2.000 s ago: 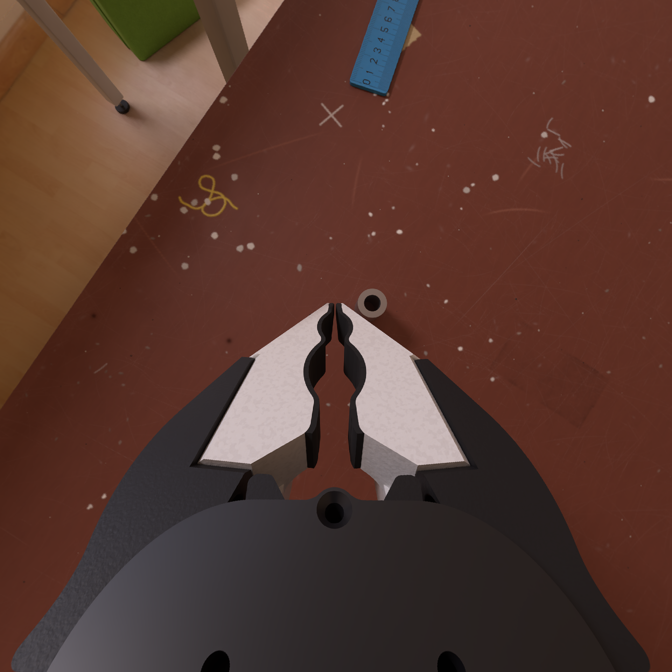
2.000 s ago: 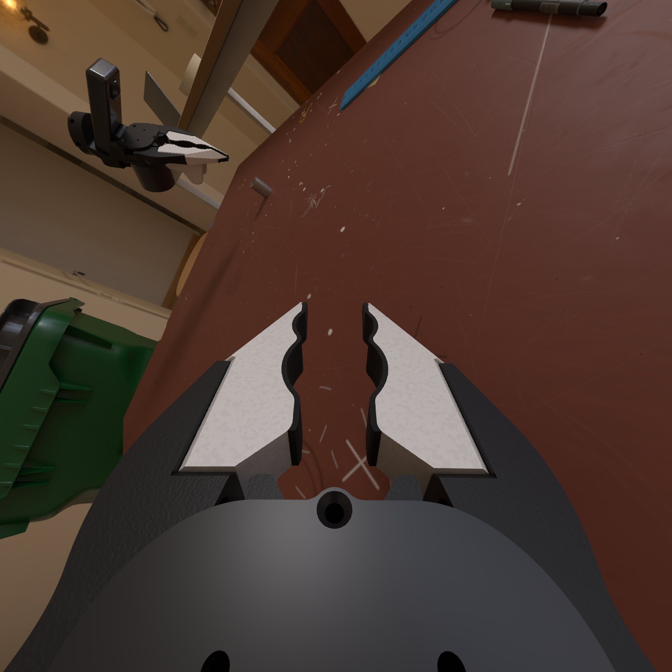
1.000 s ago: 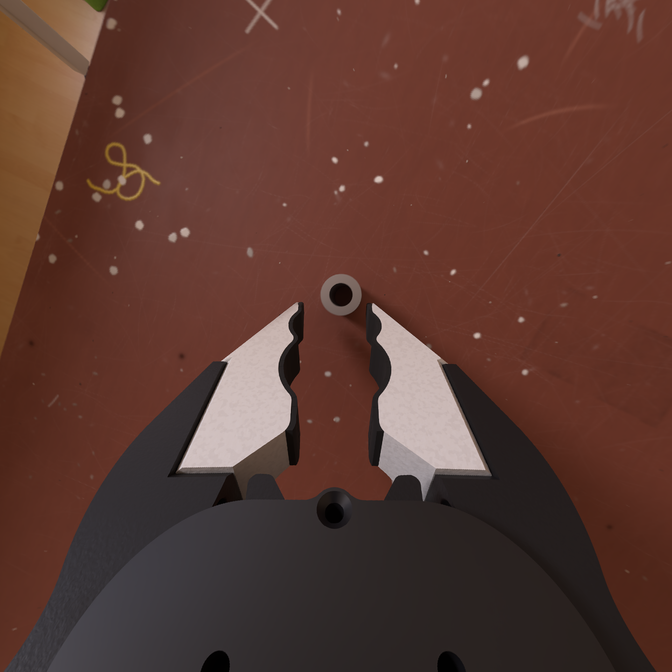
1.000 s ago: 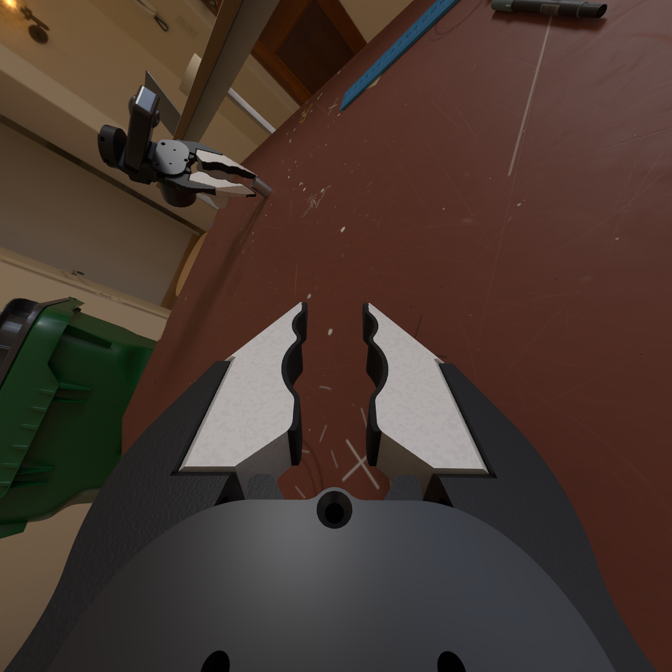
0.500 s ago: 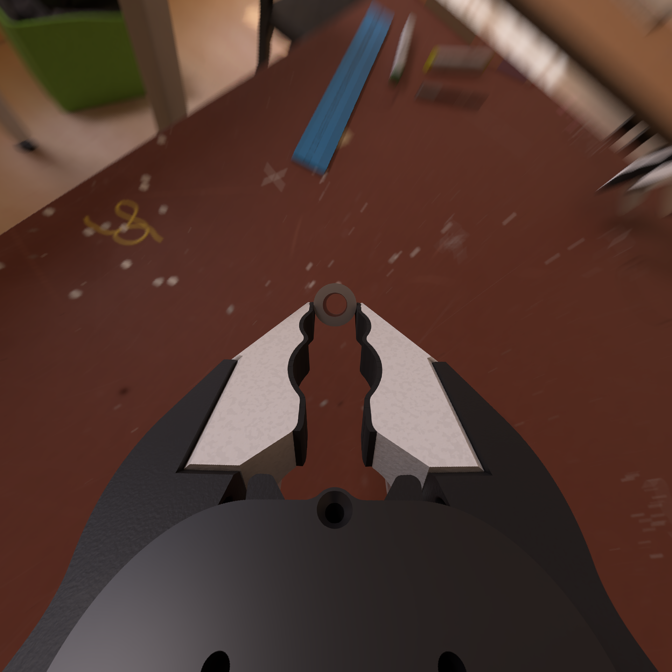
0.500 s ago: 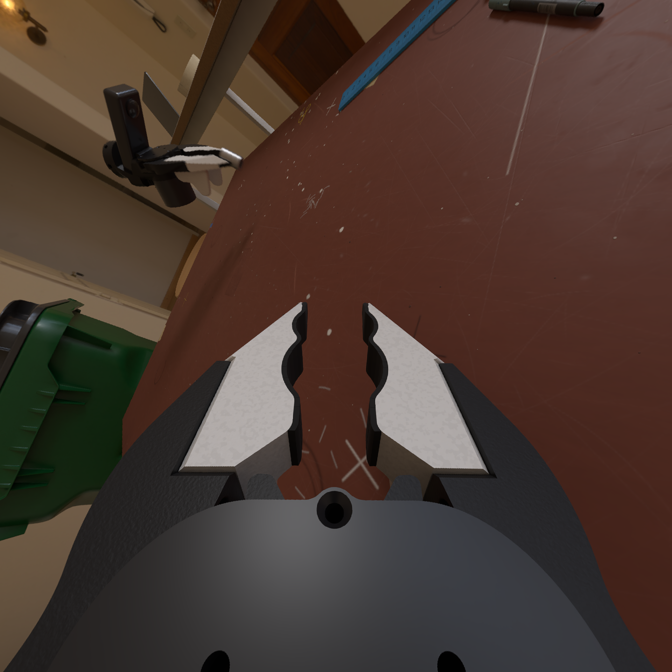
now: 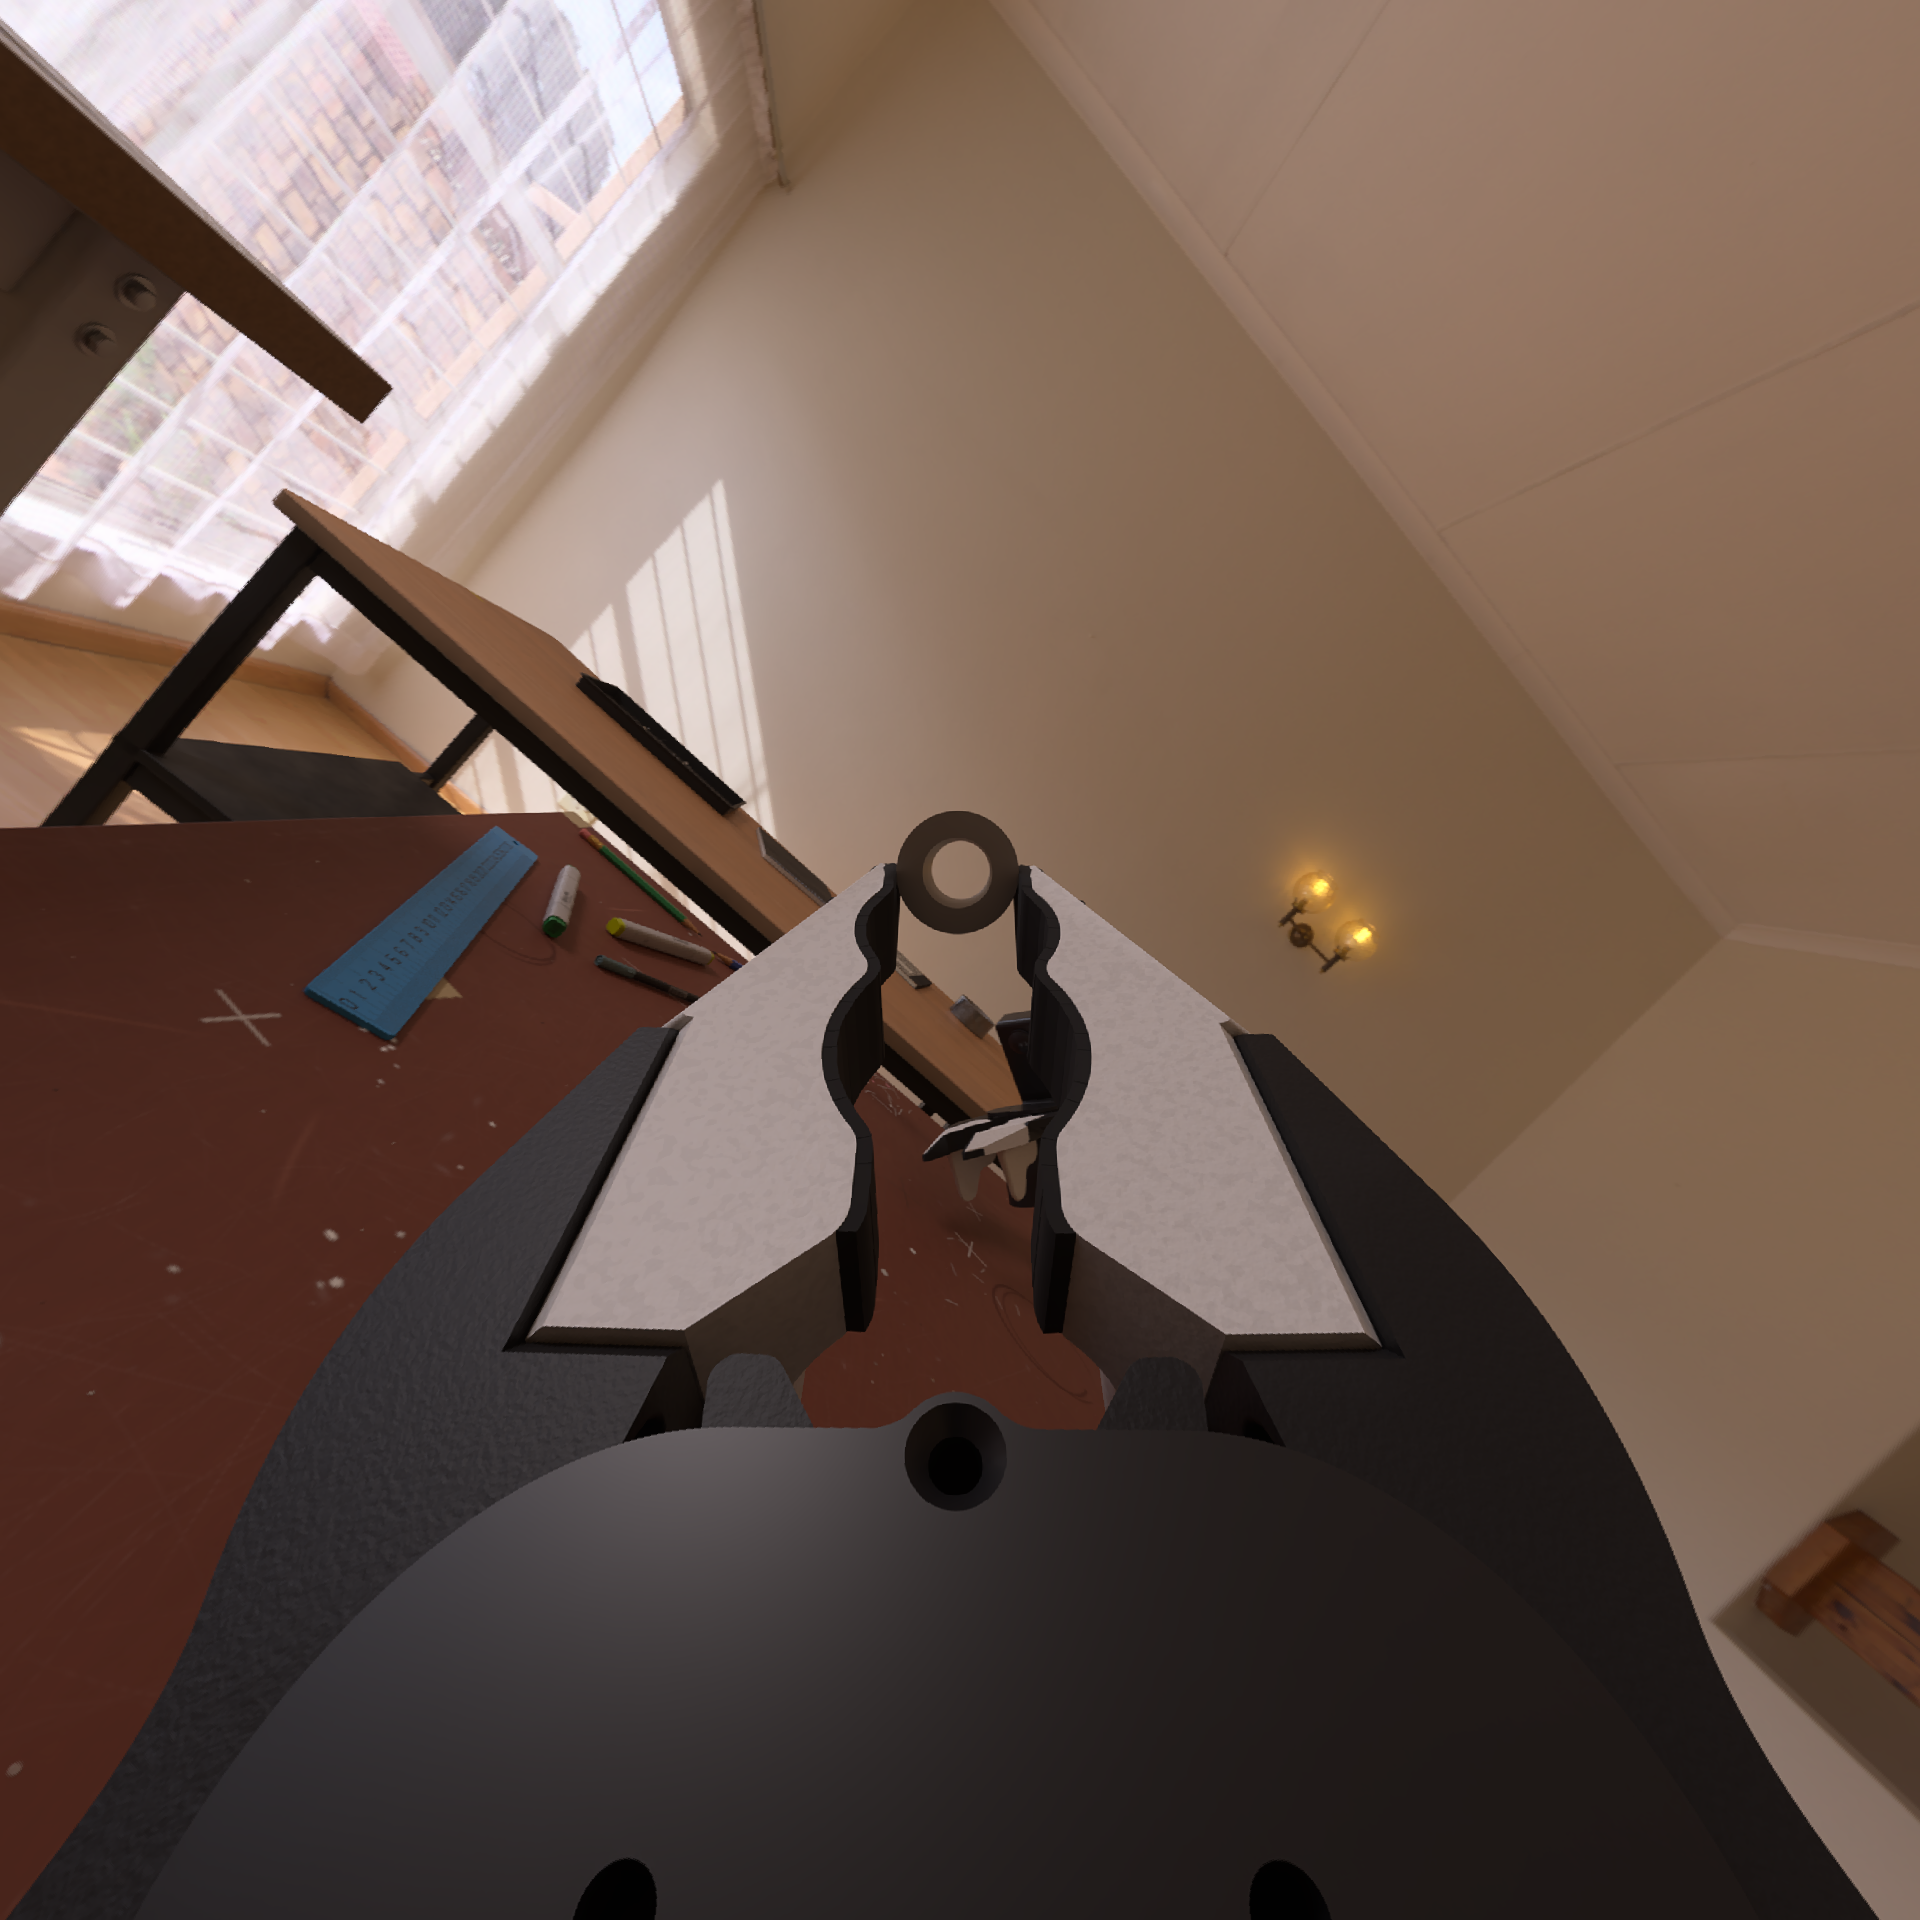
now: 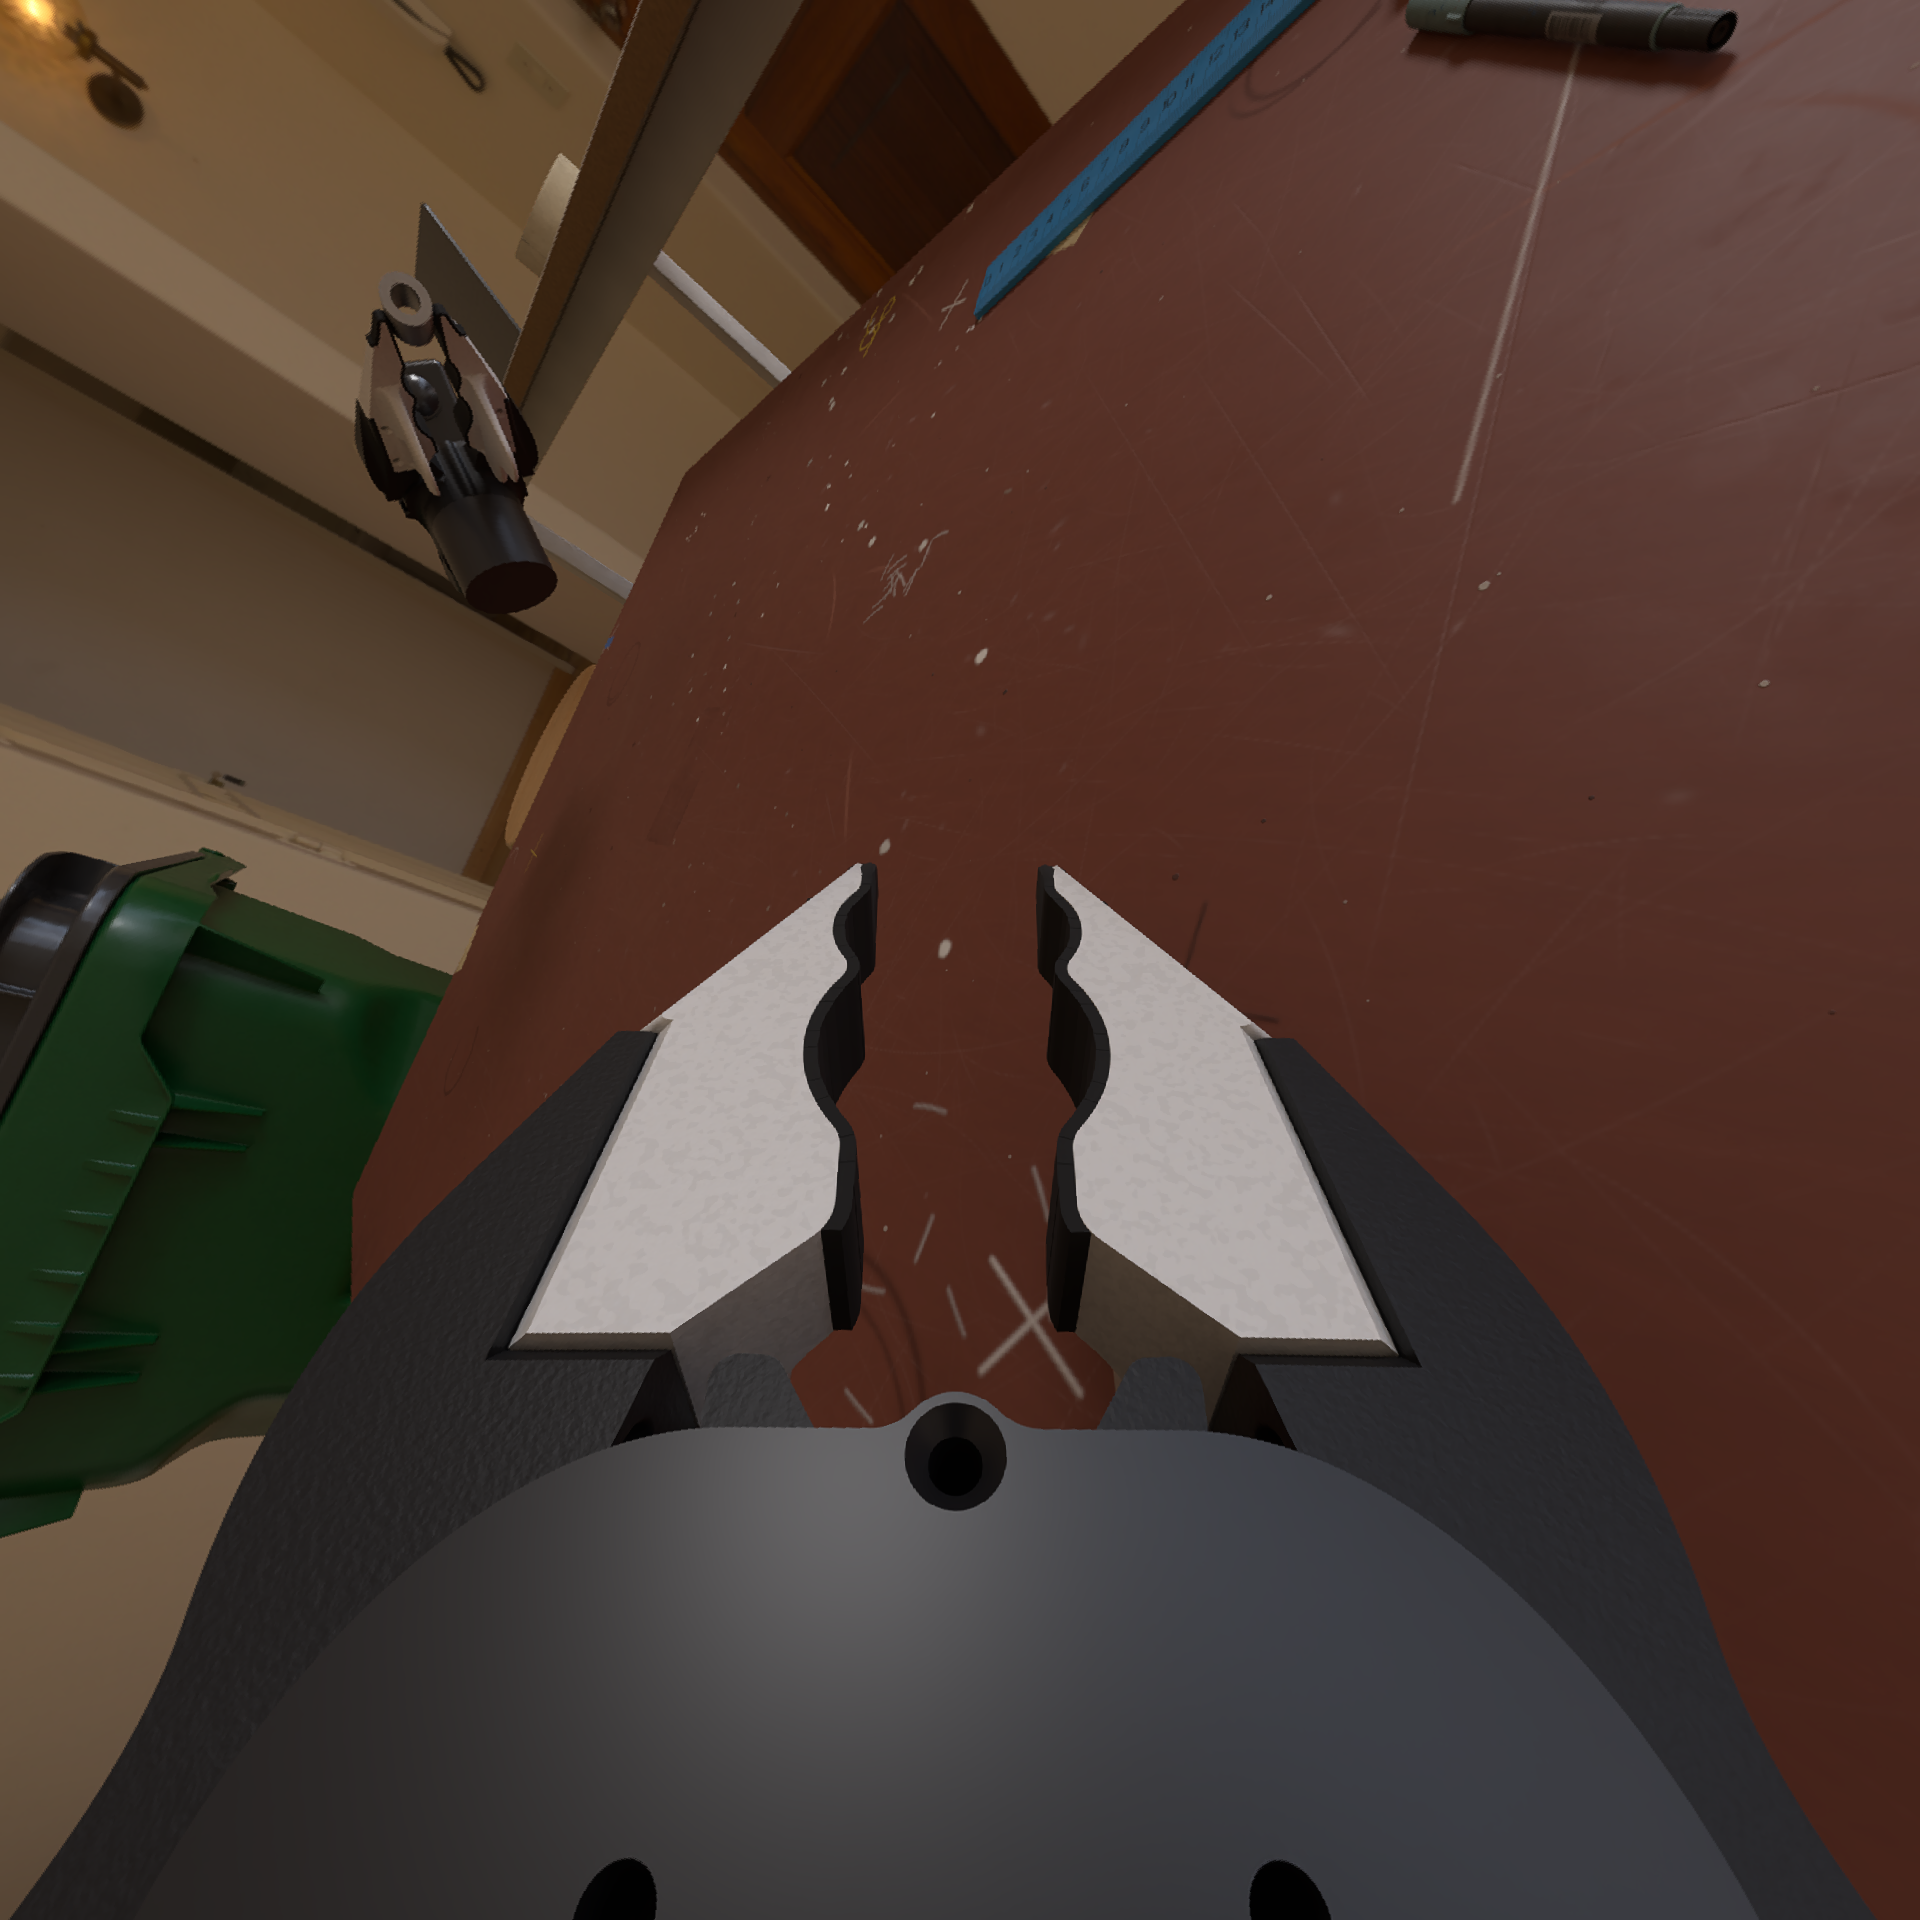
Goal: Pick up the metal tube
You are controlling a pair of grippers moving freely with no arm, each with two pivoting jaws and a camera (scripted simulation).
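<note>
While my left tongs [image 7: 956,902] pinch the metal tube [image 7: 956,871] only at their tips, at 12 o'clock above the table [image 7: 187,1122], it may slip; my right tongs [image 8: 956,883] gape empty.

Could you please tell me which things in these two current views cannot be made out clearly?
- Metal tube, left wrist view: seen end-on between the left gripper fingers, so its length is hidden.
- Right gripper, left wrist view: mostly hidden behind a left finger.
- Green bin, right wrist view: cut off by the left edge.
- Pens beyond the blue ruler: too small to identify.
</note>
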